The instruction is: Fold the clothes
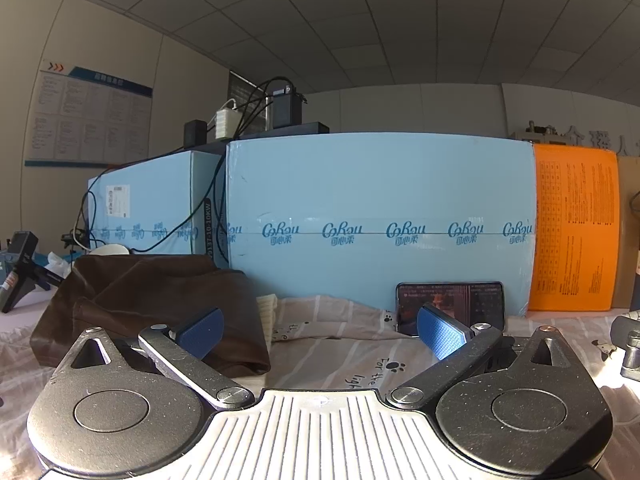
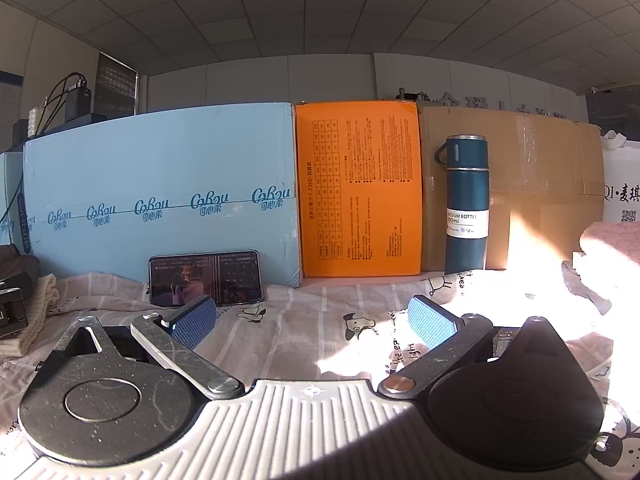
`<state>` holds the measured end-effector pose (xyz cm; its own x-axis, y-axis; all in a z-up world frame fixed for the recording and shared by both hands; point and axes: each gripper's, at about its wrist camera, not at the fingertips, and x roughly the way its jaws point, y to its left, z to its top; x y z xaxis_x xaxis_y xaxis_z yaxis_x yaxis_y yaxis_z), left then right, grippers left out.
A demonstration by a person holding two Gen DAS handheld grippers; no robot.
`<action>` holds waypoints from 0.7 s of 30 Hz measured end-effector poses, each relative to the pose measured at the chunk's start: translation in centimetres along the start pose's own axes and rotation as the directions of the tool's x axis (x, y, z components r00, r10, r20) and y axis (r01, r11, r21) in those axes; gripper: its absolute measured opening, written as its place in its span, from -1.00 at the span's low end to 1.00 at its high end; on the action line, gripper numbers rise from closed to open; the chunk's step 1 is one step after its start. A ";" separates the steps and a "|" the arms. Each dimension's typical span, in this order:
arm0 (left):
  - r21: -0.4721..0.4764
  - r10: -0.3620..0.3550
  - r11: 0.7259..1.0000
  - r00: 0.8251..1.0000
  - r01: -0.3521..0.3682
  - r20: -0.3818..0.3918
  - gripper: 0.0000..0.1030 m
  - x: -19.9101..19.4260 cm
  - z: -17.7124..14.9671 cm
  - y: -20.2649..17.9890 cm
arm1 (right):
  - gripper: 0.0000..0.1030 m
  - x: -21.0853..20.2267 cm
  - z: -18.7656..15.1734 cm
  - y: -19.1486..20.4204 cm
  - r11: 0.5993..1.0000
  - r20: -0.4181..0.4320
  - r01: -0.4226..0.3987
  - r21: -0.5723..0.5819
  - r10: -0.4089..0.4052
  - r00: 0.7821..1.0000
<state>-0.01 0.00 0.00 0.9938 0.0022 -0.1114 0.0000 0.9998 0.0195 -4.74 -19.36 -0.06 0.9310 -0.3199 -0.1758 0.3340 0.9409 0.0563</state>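
Note:
A dark brown garment (image 1: 152, 304) lies bunched on the striped, cartoon-print bedsheet (image 1: 340, 344) at the left in the left wrist view. A cream knit piece (image 1: 267, 312) lies just to its right; it also shows in the right wrist view (image 2: 36, 312) at the far left. A pink garment (image 2: 612, 240) lies at the far right. My left gripper (image 1: 320, 332) is open and empty, low over the sheet, right of the brown garment. My right gripper (image 2: 312, 320) is open and empty over the bare sheet (image 2: 304, 340).
A phone (image 2: 205, 278) leans against a light blue box (image 2: 160, 200). An orange box (image 2: 360, 192), a cardboard box (image 2: 540, 188) and a blue vacuum bottle (image 2: 466, 204) stand along the back. Cables and a black tripod-like device (image 1: 20, 268) are at the left.

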 end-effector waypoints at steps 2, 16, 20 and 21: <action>0.007 0.000 1.000 1.000 0.000 0.000 1.00 -0.1 0.0 0.0 | 1.00 0.1 0.1 0.0 1.000 0.000 0.000 0.000 0.000 1.000; 0.013 0.007 1.000 1.000 -0.006 -0.008 1.00 0.1 -0.1 0.1 | 1.00 0.1 -0.2 0.0 1.000 -0.001 -0.003 0.000 0.003 1.000; 0.008 0.008 1.000 1.000 -0.008 -0.009 1.00 0.0 0.0 0.1 | 1.00 0.0 -0.2 0.0 1.000 -0.004 -0.003 0.002 0.003 1.000; 0.007 0.008 1.000 1.000 -0.008 -0.008 1.00 0.0 -0.1 0.1 | 1.00 -0.1 -0.2 0.0 1.000 -0.004 -0.003 0.002 0.003 1.000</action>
<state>0.01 0.11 -0.06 0.9928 0.0105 -0.1192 -0.0073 0.9996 0.0269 -4.81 -19.28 -0.22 0.9313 -0.3168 -0.1798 0.3317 0.9415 0.0592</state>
